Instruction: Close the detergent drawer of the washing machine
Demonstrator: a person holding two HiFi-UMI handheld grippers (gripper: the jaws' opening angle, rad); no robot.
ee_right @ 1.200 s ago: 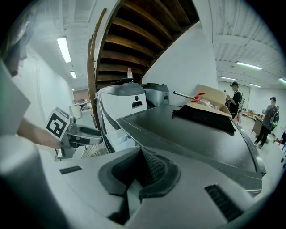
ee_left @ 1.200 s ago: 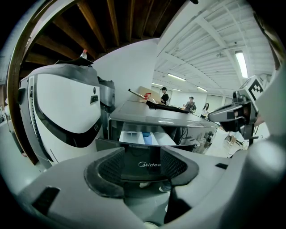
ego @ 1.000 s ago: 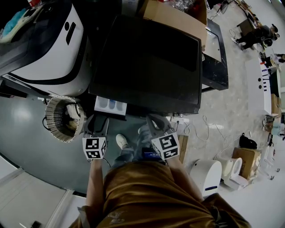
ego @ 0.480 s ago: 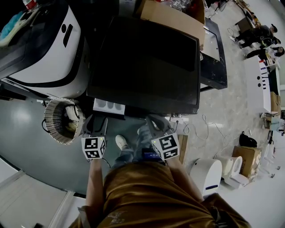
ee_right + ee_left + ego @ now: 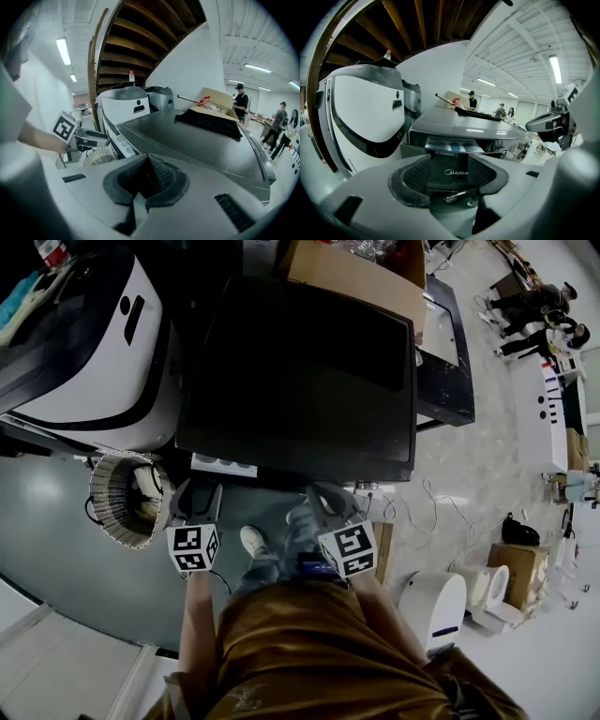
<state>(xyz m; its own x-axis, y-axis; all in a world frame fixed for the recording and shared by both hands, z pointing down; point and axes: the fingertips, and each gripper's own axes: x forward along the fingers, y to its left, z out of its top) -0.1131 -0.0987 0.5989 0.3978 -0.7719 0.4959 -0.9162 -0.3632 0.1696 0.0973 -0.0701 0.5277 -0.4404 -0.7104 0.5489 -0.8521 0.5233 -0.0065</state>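
The dark washing machine (image 5: 300, 371) fills the middle of the head view. Its detergent drawer (image 5: 223, 465) sticks out a short way at the front left, pale compartments showing. My left gripper (image 5: 194, 491) is right in front of it, jaws open. In the left gripper view the drawer's dark front panel (image 5: 452, 172) with its logo lies between the open pads of the left gripper (image 5: 449, 180), very close; touch cannot be told. My right gripper (image 5: 325, 495) hovers at the machine's front edge, further right, shut and empty. The right gripper (image 5: 149, 176) looks over the lid (image 5: 197, 140), the drawer (image 5: 121, 139) to its left.
A large white appliance (image 5: 94, 343) stands left of the machine. A woven basket (image 5: 122, 501) sits on the floor beside the left gripper. A cardboard box (image 5: 361, 277) rests behind the lid. A white cylinder device (image 5: 433, 601) and cables lie at the right. My shoe (image 5: 251, 540) is below.
The drawer has slid further into the machine, so less of it sticks out. The left gripper has followed it forward. The right gripper has barely moved.
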